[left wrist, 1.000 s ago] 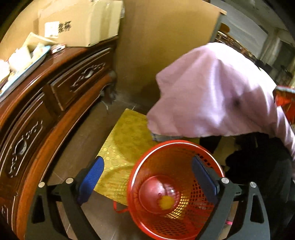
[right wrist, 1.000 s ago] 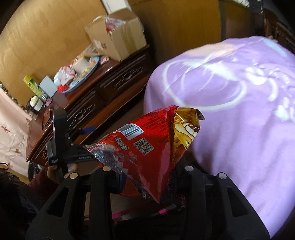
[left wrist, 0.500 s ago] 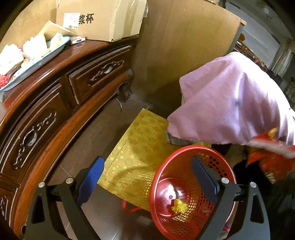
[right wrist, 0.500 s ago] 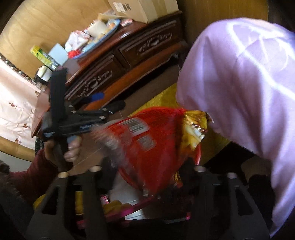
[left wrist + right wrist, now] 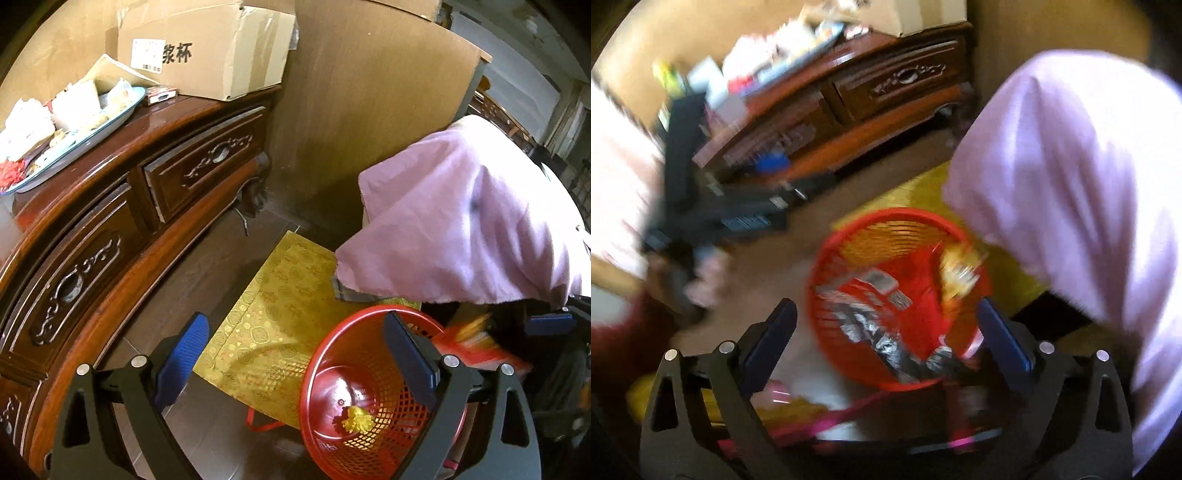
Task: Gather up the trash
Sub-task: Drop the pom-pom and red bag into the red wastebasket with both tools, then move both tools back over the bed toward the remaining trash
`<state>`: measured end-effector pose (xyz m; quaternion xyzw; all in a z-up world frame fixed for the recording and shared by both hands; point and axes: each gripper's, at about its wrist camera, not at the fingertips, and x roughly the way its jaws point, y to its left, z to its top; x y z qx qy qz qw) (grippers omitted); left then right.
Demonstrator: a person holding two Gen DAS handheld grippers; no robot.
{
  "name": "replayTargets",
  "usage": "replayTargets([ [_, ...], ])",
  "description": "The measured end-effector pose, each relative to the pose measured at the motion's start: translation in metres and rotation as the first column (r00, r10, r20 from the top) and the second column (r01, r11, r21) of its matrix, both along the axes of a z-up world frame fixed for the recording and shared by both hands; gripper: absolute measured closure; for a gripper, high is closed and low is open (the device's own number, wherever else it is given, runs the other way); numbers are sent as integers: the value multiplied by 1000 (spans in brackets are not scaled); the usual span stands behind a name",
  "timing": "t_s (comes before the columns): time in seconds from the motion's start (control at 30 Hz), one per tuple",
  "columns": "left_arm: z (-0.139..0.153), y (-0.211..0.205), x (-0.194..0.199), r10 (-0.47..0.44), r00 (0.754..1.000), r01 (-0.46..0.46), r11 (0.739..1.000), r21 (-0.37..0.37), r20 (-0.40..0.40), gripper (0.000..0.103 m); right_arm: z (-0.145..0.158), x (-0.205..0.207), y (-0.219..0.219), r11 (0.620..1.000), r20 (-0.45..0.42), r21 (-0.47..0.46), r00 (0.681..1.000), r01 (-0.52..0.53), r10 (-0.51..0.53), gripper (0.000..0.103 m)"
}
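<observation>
While the view from the right wrist is smeared by motion, a carved wooden sideboard (image 5: 110,206) is seen along the left, and a cardboard box (image 5: 221,48) is carried at its far end, with a tray of scraps (image 5: 74,122) beside the box on the same top. A lilac cloth (image 5: 461,229) is draped over something on the right. A gold patterned mat (image 5: 280,314) is spread on the floor, and the red mesh basket (image 5: 332,417) is stood at the mat's near right corner. The right gripper (image 5: 886,343) is held above the basket; its jaws have just been opening and are now spread wide, and the red snack wrapper (image 5: 886,295) is seen below them inside the basket, free of both pads. The left gripper (image 5: 295,354) is spread as well, with nothing pinched; the basket's near rim is seen behind its right finger. A small yellow scrap (image 5: 356,422) is seen at the basket's bottom.
</observation>
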<state>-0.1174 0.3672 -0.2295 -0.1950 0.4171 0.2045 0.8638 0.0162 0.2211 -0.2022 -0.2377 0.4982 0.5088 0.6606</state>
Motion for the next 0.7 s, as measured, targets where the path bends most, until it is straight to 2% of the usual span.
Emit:
replayTargets([
  [0.07,1,3,-2,8,1000,-8,1000,-6,5,9,2,0,2,1000,-48,22,999,-12,13,9],
  [0.13,2,6,-3,11,1000,-11,1000,-6,10,9,4,3,-4,1000,-3,16,1000,1,-1,10],
  [0.3,4,1,-1,-7,1000,7,1000,0,15,9,19,24,-34,992,3,50,993,120,-120,10],
  [0.4,7,-9,3,-39,999,39,999,4,21,9,37,34,-58,978,36,92,981,185,-189,10],
  [0.57,17,-31,12,-106,994,106,994,12,40,10,66,36,-111,957,50,148,964,250,-260,20],
  [0.7,30,-56,23,-172,984,171,985,33,53,10,90,28,-167,937,79,173,944,304,-321,21],
])
